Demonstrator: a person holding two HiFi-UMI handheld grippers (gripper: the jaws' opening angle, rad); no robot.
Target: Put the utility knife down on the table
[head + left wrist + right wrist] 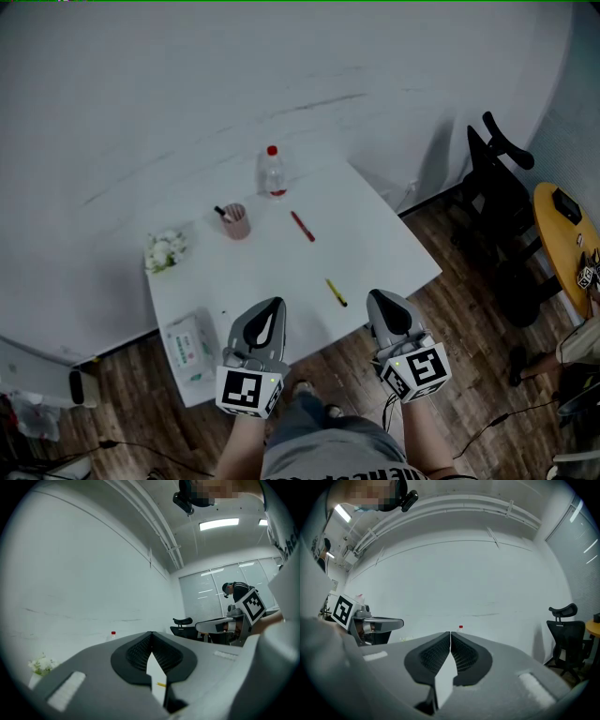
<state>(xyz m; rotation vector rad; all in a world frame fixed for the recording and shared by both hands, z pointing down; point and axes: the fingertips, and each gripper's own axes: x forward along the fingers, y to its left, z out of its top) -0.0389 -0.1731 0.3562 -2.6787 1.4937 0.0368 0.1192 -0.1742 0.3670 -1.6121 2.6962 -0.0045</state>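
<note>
1. Both pairs of jaws are closed tip to tip with nothing between them. I read that on the left gripper [151,634] and on the right gripper [450,633] alike.
2. Through the slit below the left tips I can see a slim yellow thing [161,684] lying flat.
3. In the head view that yellow thing [336,292], which I take for the utility knife, lies on the white table [394,253] near its front edge. It is just ahead of the two grippers and between them, nearer the right one.
4. Its long axis runs on a diagonal, the far end toward my left and the near end toward my right.
5. A slim red thing [302,226] lies further out. It could be the knife instead; I cannot tell.
6. My judgement is that the knife is already down, and neither gripper touches it.
</note>
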